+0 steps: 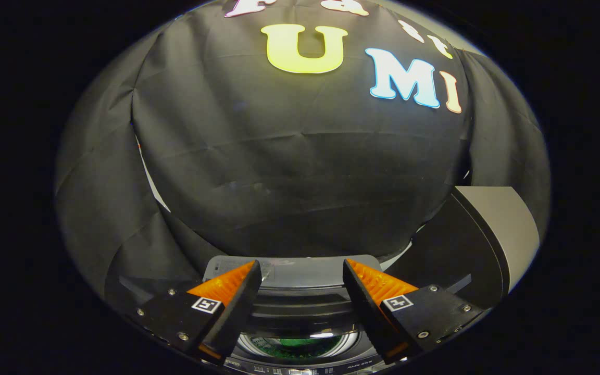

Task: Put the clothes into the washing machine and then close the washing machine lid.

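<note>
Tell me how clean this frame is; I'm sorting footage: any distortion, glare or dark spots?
Gripper view: strong fisheye bending; the cloth wall is dim and bulges; small glare on the washing machine drum rim; raised lid evenly lit; open gripper sharp, holding nothing.

I count one washer (300,307) below my claw (302,273), with one round drum opening (297,345) and one lid (487,234), raised at the right. In the drum I see one patch of green cloth (296,344); whether that is one garment or several, I cannot tell. My claw has two fingers (227,286), spread apart with nothing between them but the washer's back panel beyond. Each finger carries one square marker (206,304), so two markers in all. Behind everything hangs one black cloth wall (289,172).
</note>
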{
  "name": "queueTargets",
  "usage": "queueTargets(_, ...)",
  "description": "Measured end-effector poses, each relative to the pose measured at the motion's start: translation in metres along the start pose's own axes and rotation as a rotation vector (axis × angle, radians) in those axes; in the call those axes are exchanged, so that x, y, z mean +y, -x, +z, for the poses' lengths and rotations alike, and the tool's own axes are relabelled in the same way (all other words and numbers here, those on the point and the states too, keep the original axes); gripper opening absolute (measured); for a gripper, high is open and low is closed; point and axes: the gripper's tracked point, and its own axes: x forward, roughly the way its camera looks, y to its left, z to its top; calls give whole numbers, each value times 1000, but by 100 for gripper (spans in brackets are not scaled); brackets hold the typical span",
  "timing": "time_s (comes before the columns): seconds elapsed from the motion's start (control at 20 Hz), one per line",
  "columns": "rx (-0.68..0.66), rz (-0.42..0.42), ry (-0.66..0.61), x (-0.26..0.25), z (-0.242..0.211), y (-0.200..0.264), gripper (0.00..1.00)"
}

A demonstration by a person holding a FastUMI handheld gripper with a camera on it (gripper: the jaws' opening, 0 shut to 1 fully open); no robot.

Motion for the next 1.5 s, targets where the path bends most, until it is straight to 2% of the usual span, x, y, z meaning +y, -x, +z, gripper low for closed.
queueTargets(0.3, -12, 19, -19, 8, -47, 25, 96)
queueTargets(0.5, 11, 20, 37, 20, -77, 36, 96)
queueTargets(0.85, -31, 60, 83, 44, -94, 65, 97)
queueTargets(1.15, -146, 64, 49, 27, -89, 118, 98)
queueTargets(1.5, -324, 70, -5, -24, -88, 219, 97)
